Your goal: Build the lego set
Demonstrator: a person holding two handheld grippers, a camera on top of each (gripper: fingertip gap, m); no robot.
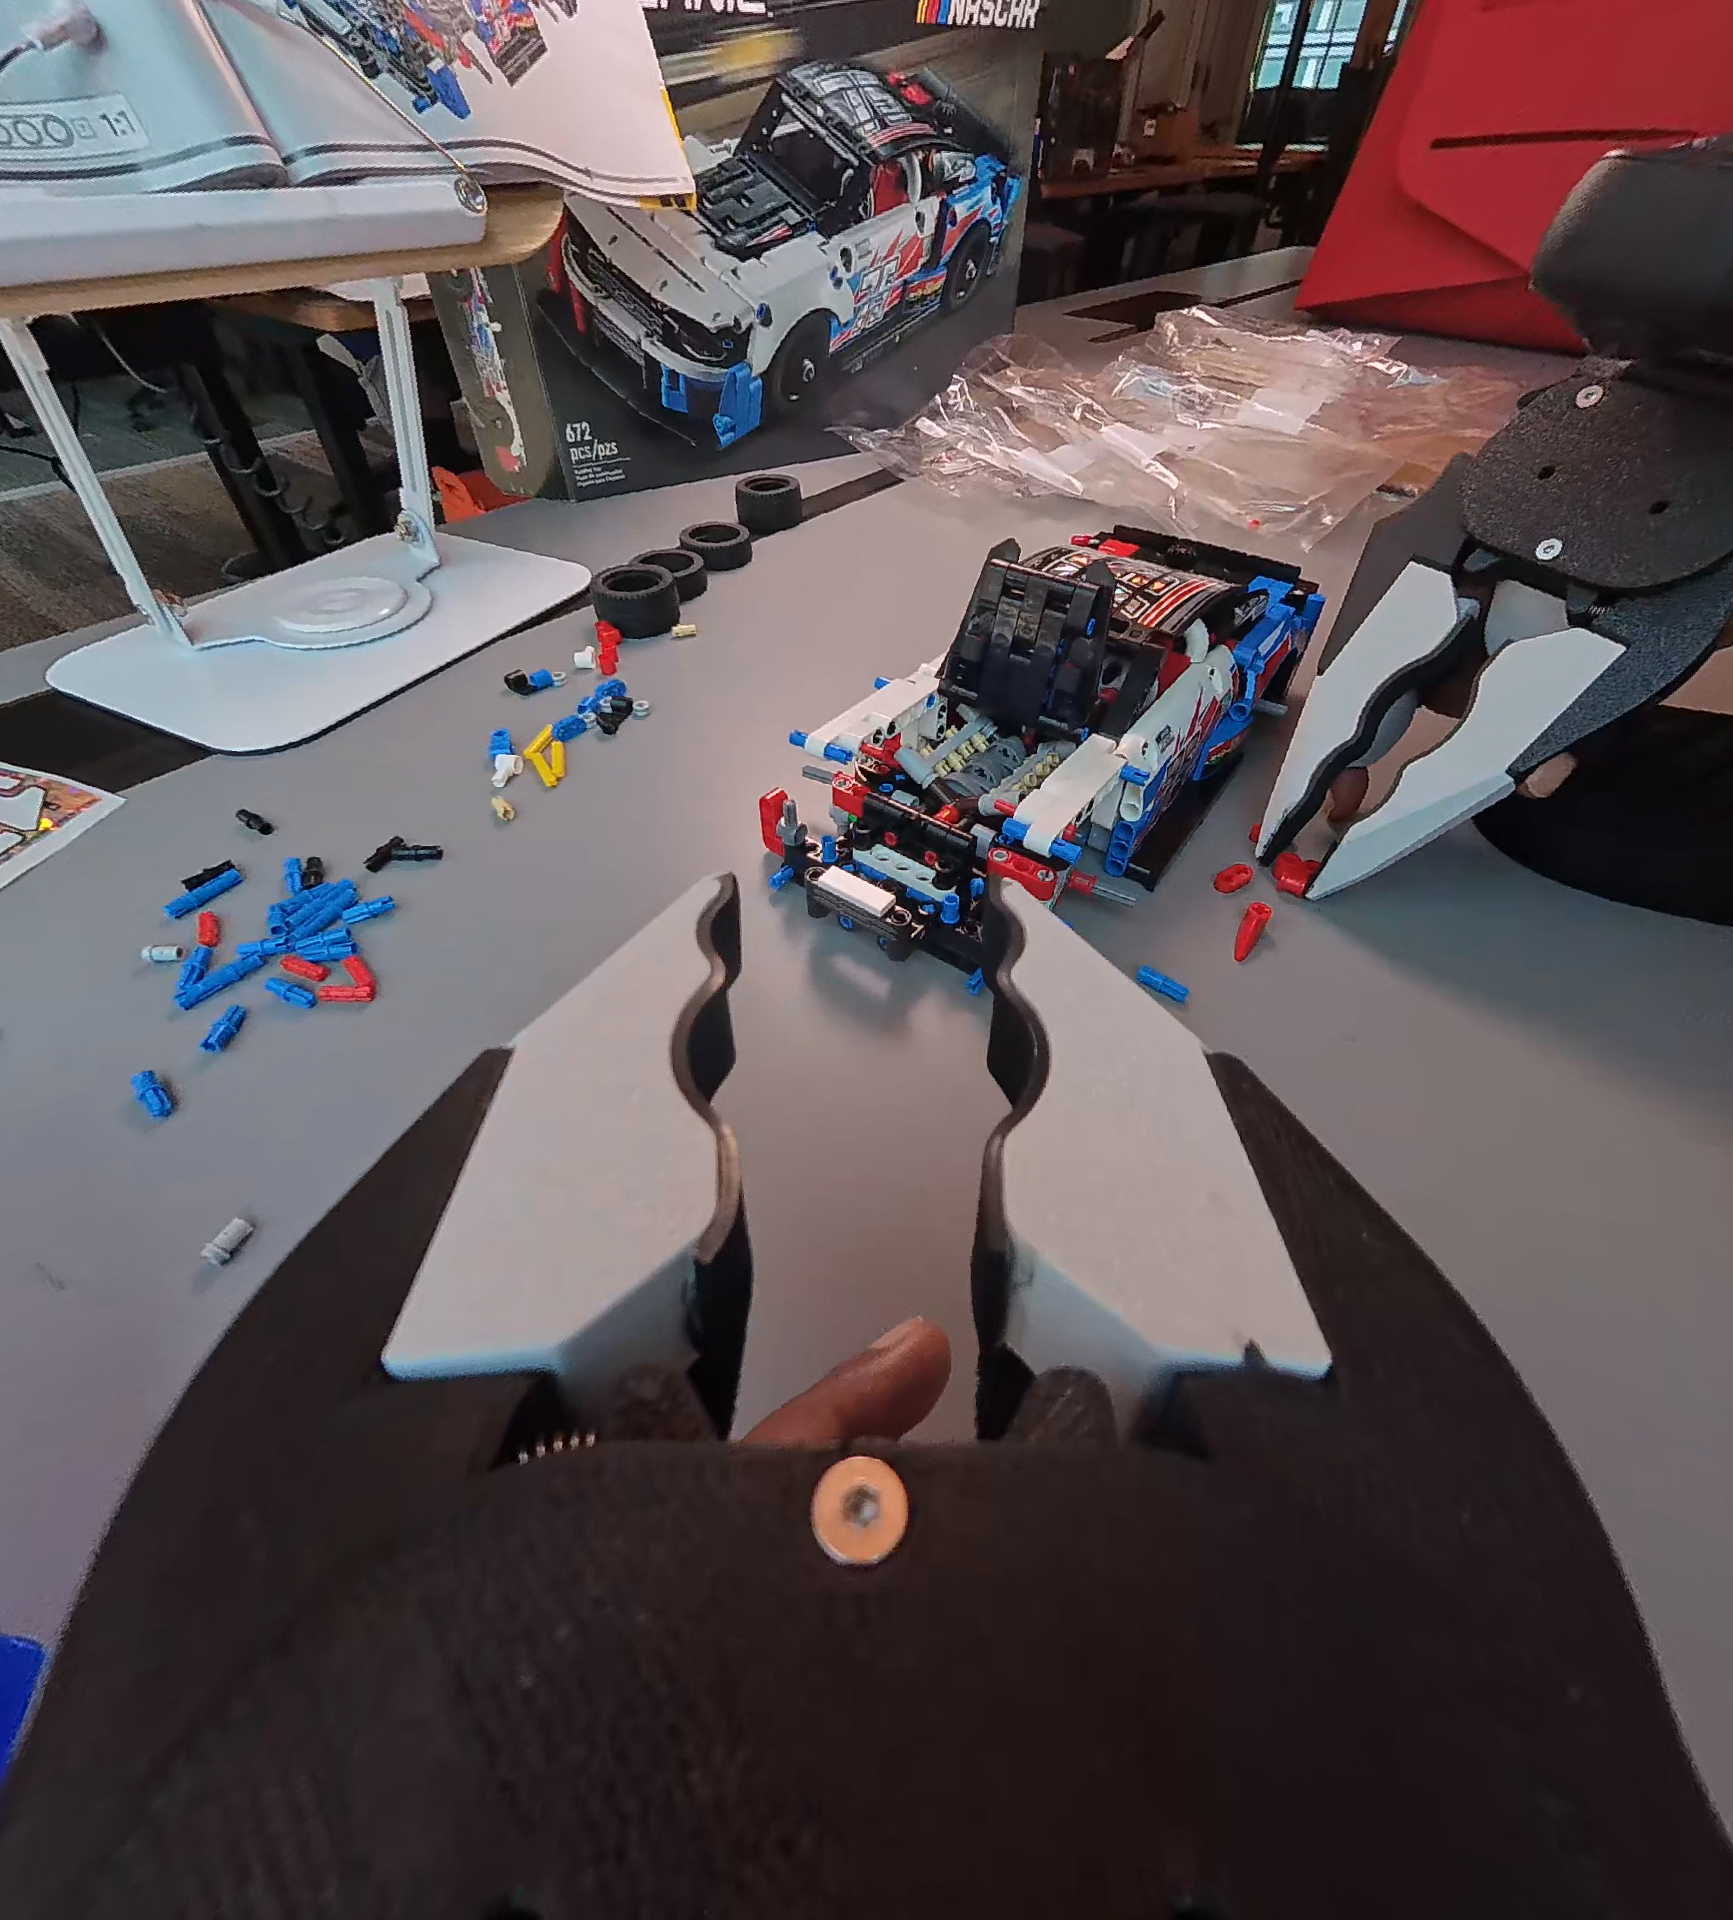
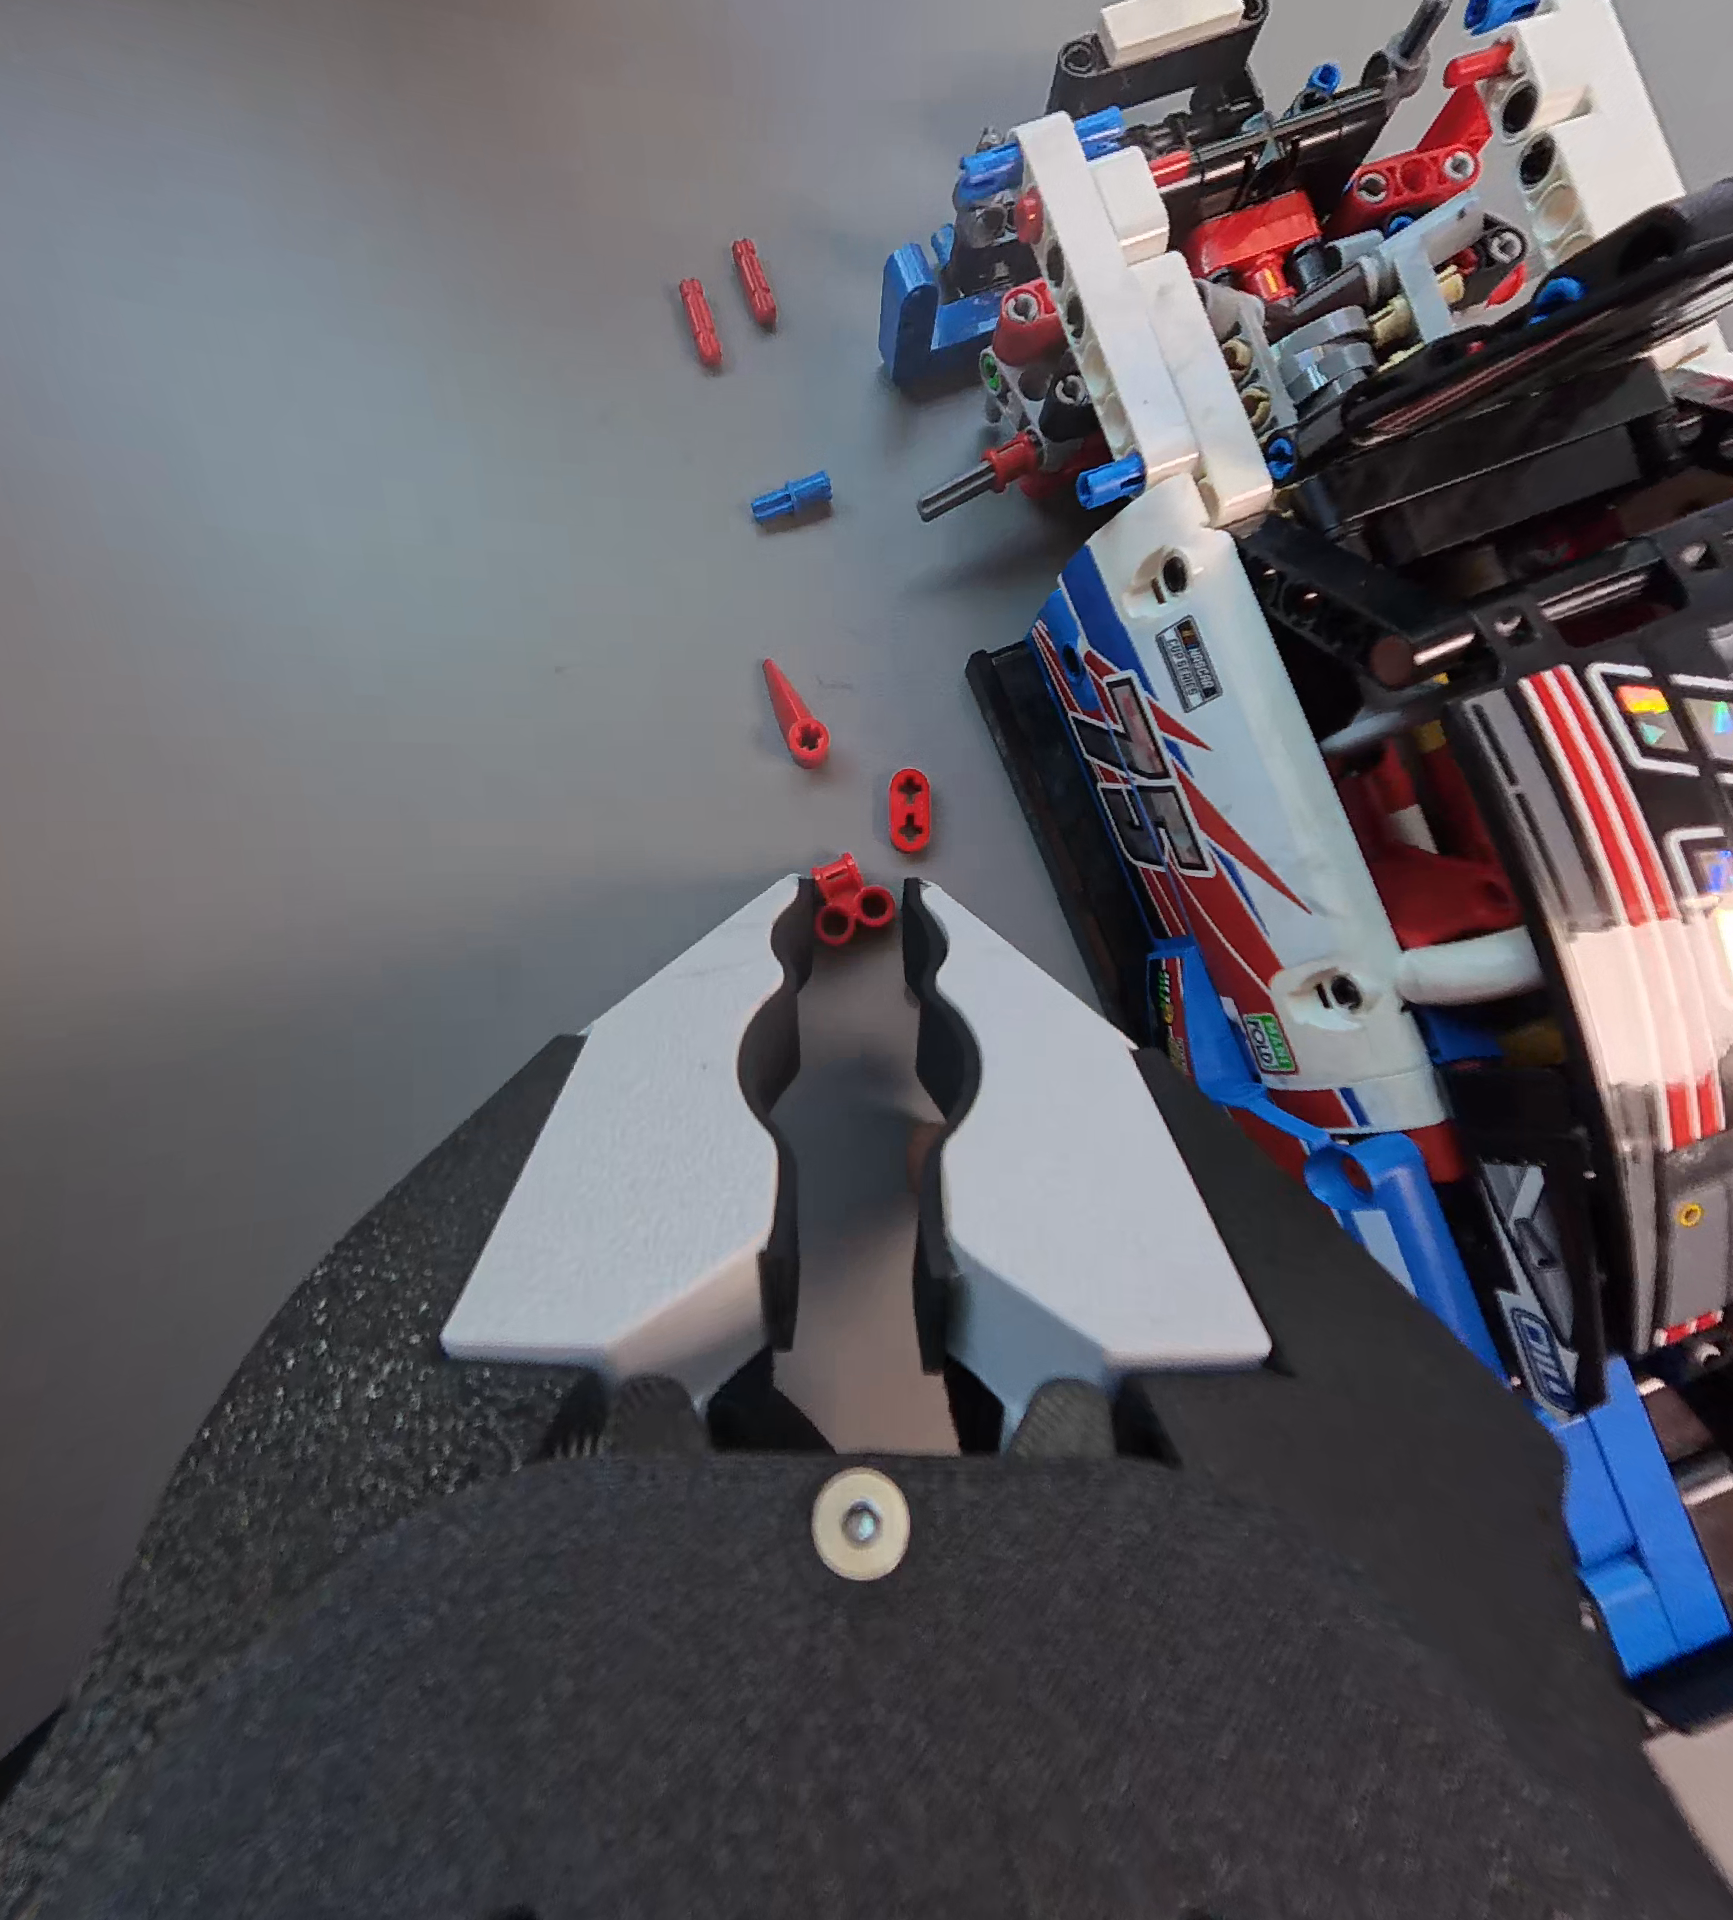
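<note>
Red connector [image 2: 849, 902] between parted jaws of right gripper [image 2: 851, 891]

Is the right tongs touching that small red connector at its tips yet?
Cannot tell. The right wrist view shows the red connector between the open right tongs tips, with no plain contact or gap.

The left claw [image 1: 857, 914] hovers low over the tabletop [image 1: 1464, 1195], level and pointing toward the front of the lego car [image 1: 1038, 727]. Its two fingers stand well apart with nothing between them. A bare fingertip [image 1: 862, 1382] of the person's hand shows between the finger bases.

The right claw [image 2: 851, 888] tilts steeply downward just beside the car's flank, tips touching or nearly touching the tabletop. Its fingers [image 2: 1028, 1091] are parted narrowly, bracketing a small red connector [image 2: 849, 902] at the tips, not yet closed on it. In the left wrist view, the person's fingers [image 1: 1350, 795] show beneath it.
</note>
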